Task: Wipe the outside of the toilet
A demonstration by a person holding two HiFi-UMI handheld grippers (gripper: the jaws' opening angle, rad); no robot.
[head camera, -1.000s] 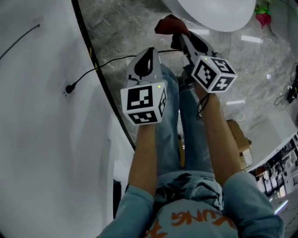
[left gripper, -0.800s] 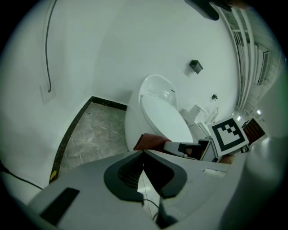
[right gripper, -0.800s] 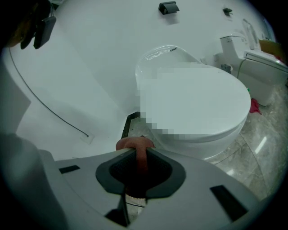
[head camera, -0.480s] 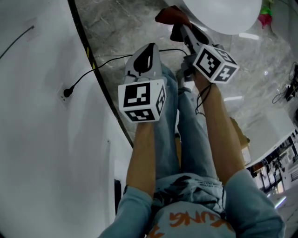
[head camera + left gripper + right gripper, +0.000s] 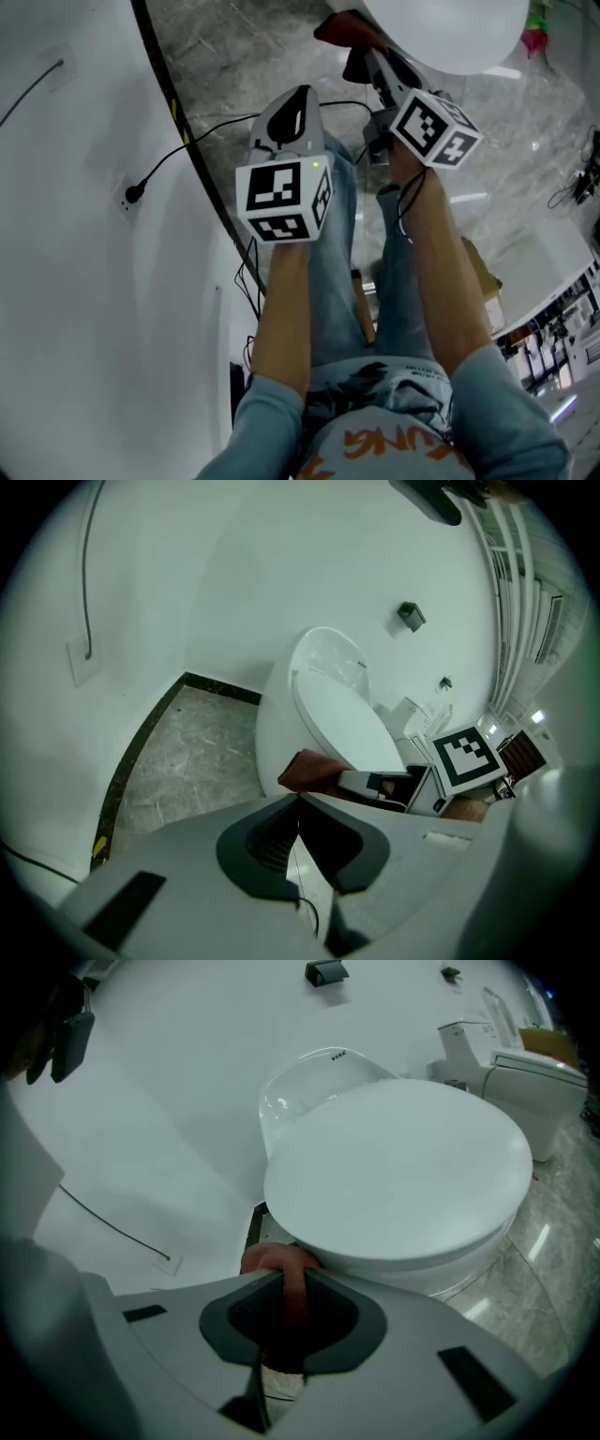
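Here, one cloth (image 5: 275, 1263) is clamped in the right gripper (image 5: 291, 1302) and held against one toilet (image 5: 403, 1176) just ahead. The left gripper (image 5: 300, 832), alongside, is closed on nothing. A second toilet (image 5: 536, 1072) is seen beyond.

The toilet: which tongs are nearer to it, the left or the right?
Right. The right tongs hold a red cloth right at the toilet, just under its lid. The left tongs are shut on nothing, farther back over the floor.
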